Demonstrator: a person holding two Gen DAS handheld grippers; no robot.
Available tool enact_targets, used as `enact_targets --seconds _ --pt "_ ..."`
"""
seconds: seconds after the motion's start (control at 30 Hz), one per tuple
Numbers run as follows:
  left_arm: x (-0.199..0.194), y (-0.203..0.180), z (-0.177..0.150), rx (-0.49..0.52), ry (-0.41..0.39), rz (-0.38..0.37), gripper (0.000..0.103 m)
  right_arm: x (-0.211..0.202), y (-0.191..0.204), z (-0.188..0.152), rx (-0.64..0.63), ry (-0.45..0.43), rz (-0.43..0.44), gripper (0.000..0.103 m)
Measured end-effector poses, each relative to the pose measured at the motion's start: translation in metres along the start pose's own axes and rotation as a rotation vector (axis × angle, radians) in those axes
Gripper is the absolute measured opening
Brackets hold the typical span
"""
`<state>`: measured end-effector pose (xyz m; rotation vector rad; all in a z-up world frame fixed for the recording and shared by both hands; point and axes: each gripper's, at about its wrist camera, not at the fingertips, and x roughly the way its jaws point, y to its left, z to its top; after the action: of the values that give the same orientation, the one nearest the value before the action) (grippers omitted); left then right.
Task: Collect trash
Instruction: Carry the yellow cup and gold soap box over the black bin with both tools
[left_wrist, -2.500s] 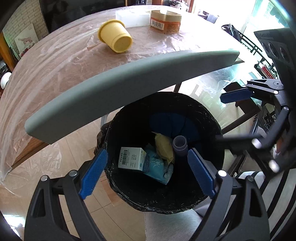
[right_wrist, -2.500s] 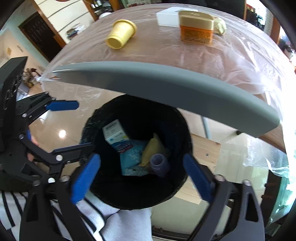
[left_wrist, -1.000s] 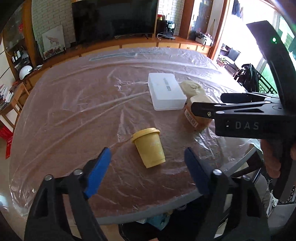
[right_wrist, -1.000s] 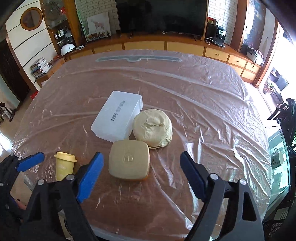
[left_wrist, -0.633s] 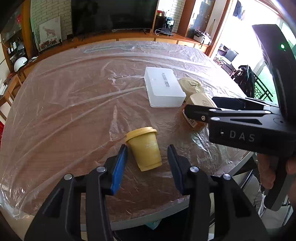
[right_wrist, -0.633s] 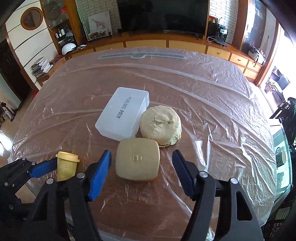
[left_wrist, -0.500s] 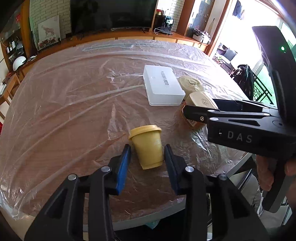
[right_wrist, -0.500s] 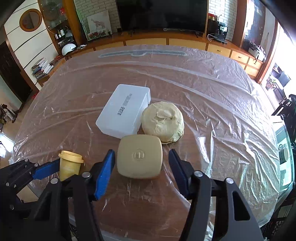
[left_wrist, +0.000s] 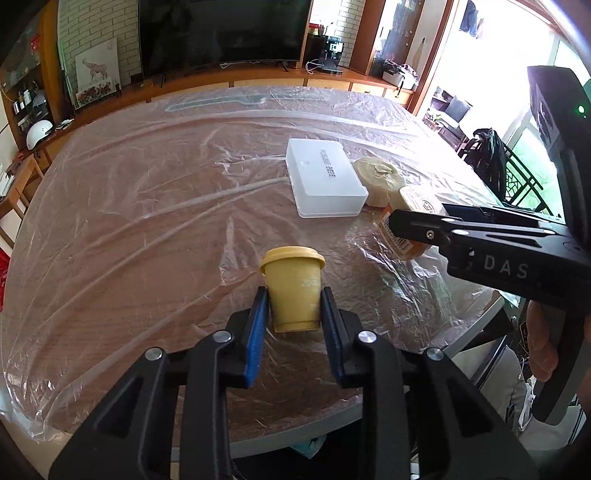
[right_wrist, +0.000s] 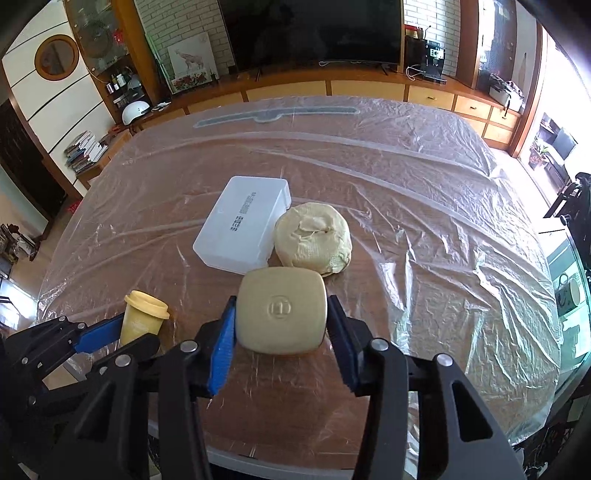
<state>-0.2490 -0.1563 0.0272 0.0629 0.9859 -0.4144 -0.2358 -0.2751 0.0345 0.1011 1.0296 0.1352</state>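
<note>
Yellow cup (left_wrist: 293, 291) now gripped (jar (right_wrist: 281, 311) too)

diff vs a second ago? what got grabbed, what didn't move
Both grippers closed from wide open. The left gripper took hold of the yellow cup, which now stands upright rather than leaning. The right gripper took hold of the square-lidded jar. Unchanged: white box and beige round bundle sit side by side on the plastic-covered table.

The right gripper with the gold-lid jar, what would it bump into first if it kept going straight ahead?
Probably the table: the right gripper, shut on the gold-lid jar, points downward. Skimming forward, the jar would likely meet the cream round bundle first.
</note>
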Motion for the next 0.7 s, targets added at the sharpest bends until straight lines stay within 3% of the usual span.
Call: enact_targets --seconds 0.7 --pt "-0.029 0.002 -0.005 -0.006 -0.044 0.003 0.031 -0.041 0.001 -0.008 -0.018 -0.037 0.072 0.046"
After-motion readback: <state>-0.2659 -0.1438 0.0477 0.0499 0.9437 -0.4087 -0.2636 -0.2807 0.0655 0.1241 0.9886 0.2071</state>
